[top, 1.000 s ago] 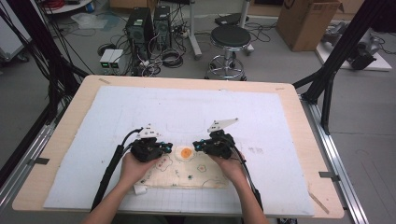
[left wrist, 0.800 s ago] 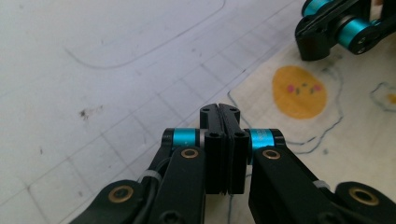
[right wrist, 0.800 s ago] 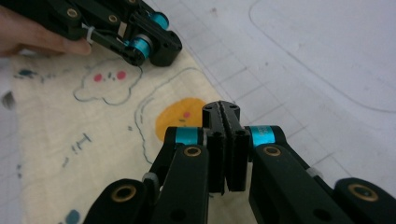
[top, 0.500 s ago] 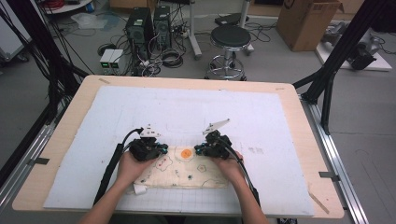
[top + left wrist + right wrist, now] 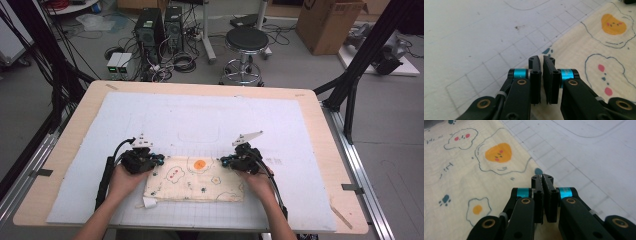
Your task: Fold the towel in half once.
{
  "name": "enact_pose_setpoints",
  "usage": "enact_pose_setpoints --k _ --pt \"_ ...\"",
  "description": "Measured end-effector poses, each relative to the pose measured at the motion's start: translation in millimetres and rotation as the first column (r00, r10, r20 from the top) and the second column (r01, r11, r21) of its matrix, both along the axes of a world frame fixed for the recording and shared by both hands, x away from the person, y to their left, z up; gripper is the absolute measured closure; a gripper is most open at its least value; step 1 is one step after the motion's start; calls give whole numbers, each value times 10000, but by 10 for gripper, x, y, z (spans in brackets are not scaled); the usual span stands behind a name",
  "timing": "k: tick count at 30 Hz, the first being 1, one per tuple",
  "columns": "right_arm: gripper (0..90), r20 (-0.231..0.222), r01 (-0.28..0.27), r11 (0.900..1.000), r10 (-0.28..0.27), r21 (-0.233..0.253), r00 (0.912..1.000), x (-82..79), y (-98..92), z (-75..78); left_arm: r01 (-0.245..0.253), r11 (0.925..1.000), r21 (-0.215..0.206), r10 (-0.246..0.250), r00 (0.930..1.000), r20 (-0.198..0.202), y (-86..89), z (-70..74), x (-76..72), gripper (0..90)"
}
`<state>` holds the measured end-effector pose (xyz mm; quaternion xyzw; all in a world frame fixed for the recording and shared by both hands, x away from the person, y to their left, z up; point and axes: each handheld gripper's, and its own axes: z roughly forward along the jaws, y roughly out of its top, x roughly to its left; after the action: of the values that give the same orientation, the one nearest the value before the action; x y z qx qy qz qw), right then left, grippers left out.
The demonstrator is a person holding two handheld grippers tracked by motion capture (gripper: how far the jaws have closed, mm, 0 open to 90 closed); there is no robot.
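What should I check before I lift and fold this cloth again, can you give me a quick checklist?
1. Left gripper closed on the cloth edge: ok, jaws nearly together at the corner.
2. Right gripper closed on the cloth edge: ok.
3. Both grippers at the far corners: ok.
4. Cloth lying flat: ok.
5. White mat beyond the cloth free of things: ok.
6. Cloth layers caught in each grip: cannot tell.
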<state>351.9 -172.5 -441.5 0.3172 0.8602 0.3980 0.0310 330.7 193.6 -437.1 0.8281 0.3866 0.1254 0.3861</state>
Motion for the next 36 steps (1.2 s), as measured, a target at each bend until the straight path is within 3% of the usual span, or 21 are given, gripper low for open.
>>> enact_pose_setpoints --k 8,17,20,23,28,33,36 --pt "868 -86 377 9990 -375 240 9993 -34 -295 -18 -157 9997 -206 156 9999 -27 88 -16 -9 841" --pt "817 8 551 9976 -551 429 9985 -115 -417 -18 -82 9997 -212 84 9999 119 102 -21 -25 810" --pt "754 123 557 9958 -567 723 9983 -137 -400 6 83 9983 -579 -72 9998 198 105 -14 -52 728" --pt "717 452 475 9948 -518 905 9976 -187 -373 67 151 9962 -852 -119 9992 381 125 19 -109 713" --pt "650 548 269 9916 -341 1263 9979 -263 -382 128 549 9904 -1268 -484 9974 532 182 84 -227 672" --pt "566 928 388 9930 -493 1114 9945 -383 -385 171 609 9835 -1703 -501 9965 668 300 137 -375 627" --pt "521 1129 425 9910 -570 1272 9920 -445 -403 188 518 9780 -2021 -379 9967 718 372 153 -439 602"
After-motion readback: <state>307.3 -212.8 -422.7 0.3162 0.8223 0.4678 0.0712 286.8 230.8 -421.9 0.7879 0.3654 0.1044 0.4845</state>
